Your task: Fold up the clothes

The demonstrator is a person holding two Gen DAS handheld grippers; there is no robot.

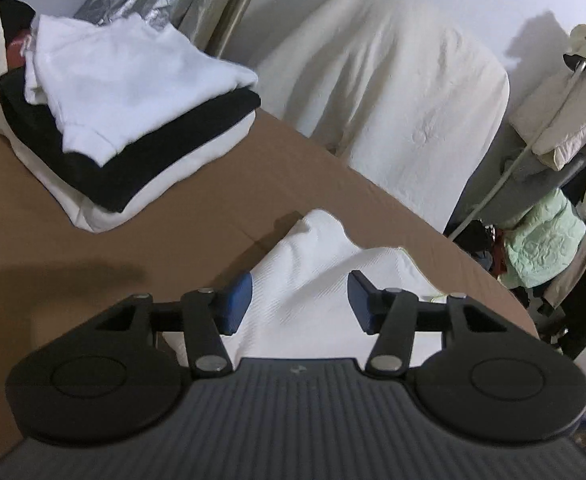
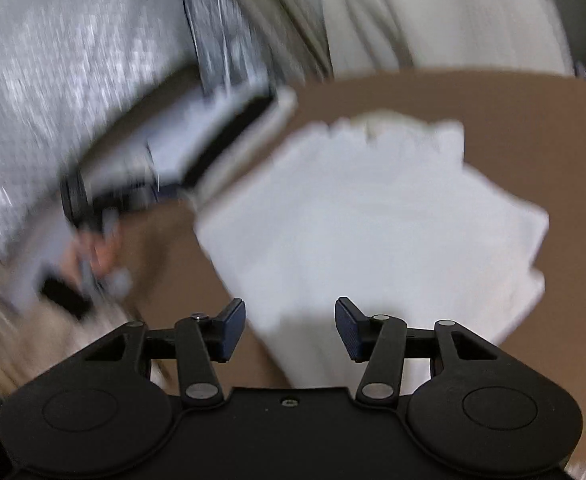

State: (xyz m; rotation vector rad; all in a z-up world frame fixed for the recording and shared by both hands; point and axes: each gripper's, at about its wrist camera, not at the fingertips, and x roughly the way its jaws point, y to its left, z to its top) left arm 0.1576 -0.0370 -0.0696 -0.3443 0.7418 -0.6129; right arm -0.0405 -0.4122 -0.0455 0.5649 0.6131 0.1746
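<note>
Left wrist view. The left claw (image 1: 300, 302) stood wide open, its blue pads (image 1: 235, 304) apart and gripping nothing. A white textured garment (image 1: 313, 276) lay on the brown bench (image 1: 93, 260) directly beneath and between the fingers; its near part was hidden under the claw body, so its full outline could not be determined. The visible portion narrowed to a raised peak pointing away from the camera, toward the bench's far edge. At the far left of the bench sat a stack of folded clothes (image 1: 133, 120): a white piece on top, a black one under it, a cream one at the bottom. Its left end was cut off by other items too dim to identify. Beyond the bench a cream quilted cover (image 1: 393, 92) hung against the wall, and jackets (image 1: 549, 240) hung at the right edge.

Right wrist view. The frame was heavily blurred by motion. The right claw (image 2: 291, 330) was likewise wide open and held nothing. The white garment (image 2: 373, 220) lay on the bench (image 2: 533, 120) ahead of the fingers, spreading away from them; its edges were smeared and its folds could not be read. At the left, the left claw's body (image 2: 181, 148) and the hand (image 2: 93, 252) holding it appeared only as blurred shapes.
</note>
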